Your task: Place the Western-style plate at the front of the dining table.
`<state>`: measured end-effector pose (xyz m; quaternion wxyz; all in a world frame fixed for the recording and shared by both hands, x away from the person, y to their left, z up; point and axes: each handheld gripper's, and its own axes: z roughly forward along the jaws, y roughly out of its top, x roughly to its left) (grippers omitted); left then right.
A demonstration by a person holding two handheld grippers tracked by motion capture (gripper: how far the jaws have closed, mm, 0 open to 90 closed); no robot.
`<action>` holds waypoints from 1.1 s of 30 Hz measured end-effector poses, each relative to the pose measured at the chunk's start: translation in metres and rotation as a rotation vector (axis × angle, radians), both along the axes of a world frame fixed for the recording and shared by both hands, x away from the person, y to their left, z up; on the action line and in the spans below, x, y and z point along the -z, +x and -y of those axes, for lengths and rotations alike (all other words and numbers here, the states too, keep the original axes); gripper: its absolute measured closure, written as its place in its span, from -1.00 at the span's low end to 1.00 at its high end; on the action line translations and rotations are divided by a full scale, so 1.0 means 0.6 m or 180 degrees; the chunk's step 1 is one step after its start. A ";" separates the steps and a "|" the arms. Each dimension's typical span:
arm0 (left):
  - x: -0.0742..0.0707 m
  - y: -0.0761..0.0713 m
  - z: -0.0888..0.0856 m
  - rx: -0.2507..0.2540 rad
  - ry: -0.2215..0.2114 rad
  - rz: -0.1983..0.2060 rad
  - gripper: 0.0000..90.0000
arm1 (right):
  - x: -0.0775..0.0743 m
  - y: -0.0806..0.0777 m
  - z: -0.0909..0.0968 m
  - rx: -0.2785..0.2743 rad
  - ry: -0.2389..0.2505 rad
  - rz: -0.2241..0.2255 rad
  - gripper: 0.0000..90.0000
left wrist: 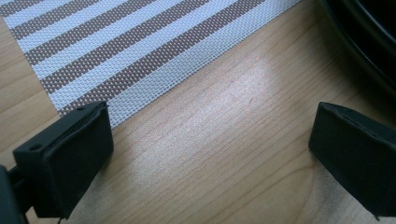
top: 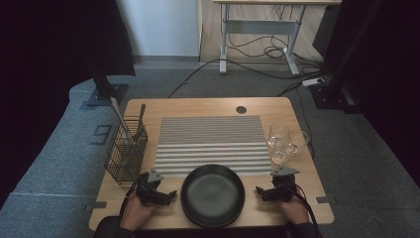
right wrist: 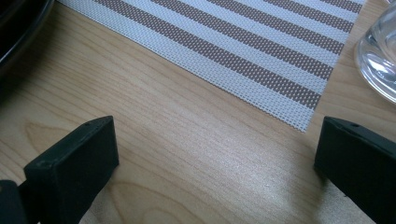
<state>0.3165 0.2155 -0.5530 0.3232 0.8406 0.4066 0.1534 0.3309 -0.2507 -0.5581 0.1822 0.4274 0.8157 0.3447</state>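
Presently, your wooden table [top: 148, 111] carries a striped placemat [top: 210, 136] across its middle, and the black plate [top: 213, 194] sits at the near edge, overlapping the placemat's near border. A black wire basket [top: 125, 154] stands at the table's left side with utensils upright in it. Three clear glasses [top: 286, 143] stand grouped at the right side, just beside the placemat's right edge.

Your left gripper [top: 167, 197] rests low over bare wood just left of the plate, pointing toward it. In the left gripper view its jaws stand wide apart, nothing between them but table surface [left wrist: 210, 154]; a corner of the placemat [left wrist: 140, 56] lies ahead and the plate's rim [left wrist: 359, 42] shows at upper right. The pads touch no object.

Your right gripper [top: 263, 192] sits just right of the plate, likewise pointing at it. In the right gripper view its jaws are spread fully, empty, over bare wood; the placemat [right wrist: 243, 42] lies beyond, one glass base [right wrist: 378, 56] at the right edge, the plate's rim [right wrist: 18, 28] at upper left. It holds nothing.
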 end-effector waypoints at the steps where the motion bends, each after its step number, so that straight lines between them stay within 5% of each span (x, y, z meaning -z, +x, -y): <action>1: 0.000 0.000 0.000 0.0000 -0.0001 0.0000 -1.00 | 0.000 0.000 0.000 0.0000 0.0000 0.0000 -1.00; 20: -0.002 -0.001 0.000 0.0003 -0.0010 -0.0018 -0.97 | -0.002 0.000 -0.003 0.0053 -0.0015 -0.0026 -1.00; 33: -0.014 -0.005 -0.002 0.0050 -0.0160 -0.0104 -0.91 | -0.013 -0.007 -0.010 0.0055 -0.0017 -0.0062 -0.93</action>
